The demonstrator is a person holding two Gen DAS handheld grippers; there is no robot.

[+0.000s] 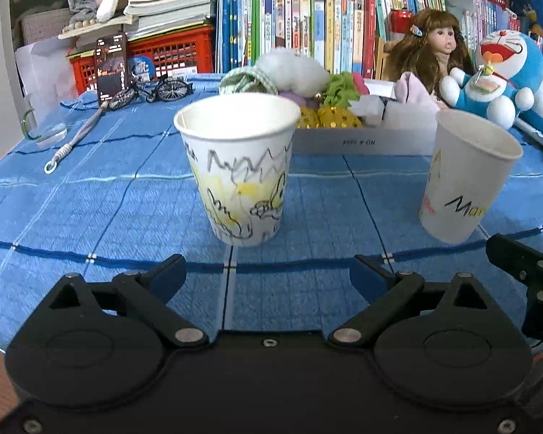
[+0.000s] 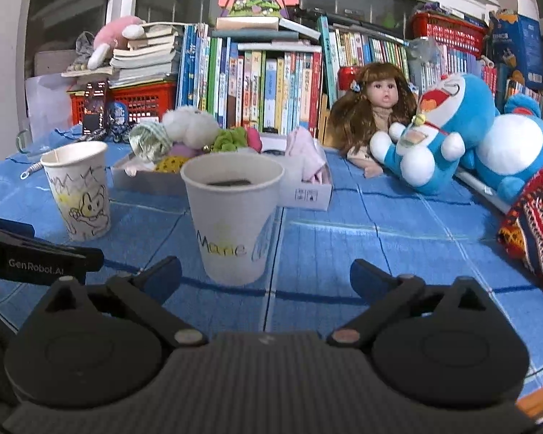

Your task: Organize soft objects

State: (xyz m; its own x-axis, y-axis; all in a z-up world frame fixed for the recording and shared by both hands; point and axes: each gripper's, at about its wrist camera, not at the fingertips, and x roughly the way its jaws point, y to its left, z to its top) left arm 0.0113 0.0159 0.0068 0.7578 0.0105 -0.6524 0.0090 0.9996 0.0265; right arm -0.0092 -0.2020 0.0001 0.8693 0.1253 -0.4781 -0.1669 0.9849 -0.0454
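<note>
Up close, tapered paper cup point(image 1: 237, 170) with crayon scribbles, woven blue cloth point(image 1: 90, 209), both grippers' fingers wide, empty.

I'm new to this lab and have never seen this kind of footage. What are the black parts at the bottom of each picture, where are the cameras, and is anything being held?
There is no robot here: a person carries a two-finger gripper in each hand, with a camera on each looking forward along its fingers. One picture is from the left gripper, the other from the right gripper. Both are open and hold nothing. On the blue tablecloth stand two paper cups: a scribbled cup before the left gripper and a cup lettered "Marie" before the right. Behind them sit a white box of soft toys, a doll and blue plush cats.
</note>
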